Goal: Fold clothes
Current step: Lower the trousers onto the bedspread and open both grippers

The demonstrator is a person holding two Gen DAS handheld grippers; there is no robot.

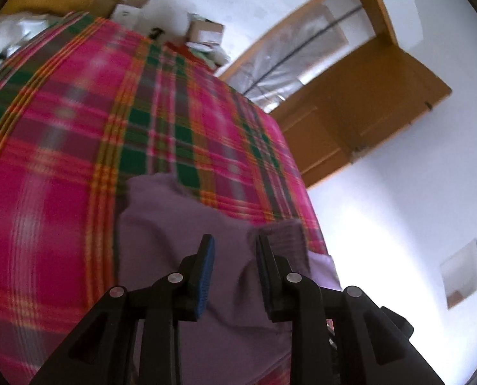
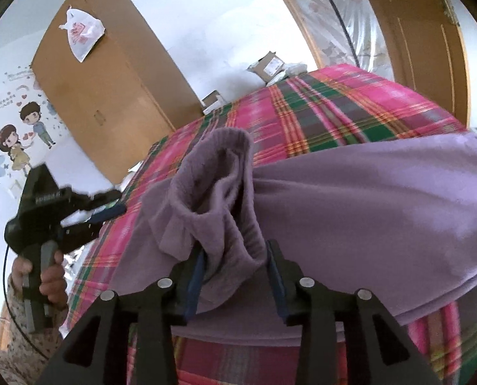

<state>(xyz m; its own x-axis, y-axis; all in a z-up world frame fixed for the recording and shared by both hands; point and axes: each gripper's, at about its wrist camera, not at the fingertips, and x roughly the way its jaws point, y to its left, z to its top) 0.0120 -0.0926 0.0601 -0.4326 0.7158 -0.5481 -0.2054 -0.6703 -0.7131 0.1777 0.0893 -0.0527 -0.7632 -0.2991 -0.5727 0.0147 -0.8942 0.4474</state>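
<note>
Right hand-held gripper [image 2: 235, 276] around purple garment [image 2: 366, 199]

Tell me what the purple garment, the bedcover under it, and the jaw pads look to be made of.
Purple garment: soft matte knit, probably fleece or wool blend; fuzzy nap and a ribbed cuff between the right gripper's jaws.
Plaid bedcover: woven cloth, matte; coloured stripes crossing, though blurred.
Jaw pads: blue, seemingly ridged rubber or foam on black plastic.

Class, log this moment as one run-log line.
garment: purple sweater on plaid bed | left gripper: open, empty | right gripper: open around cuff
</note>
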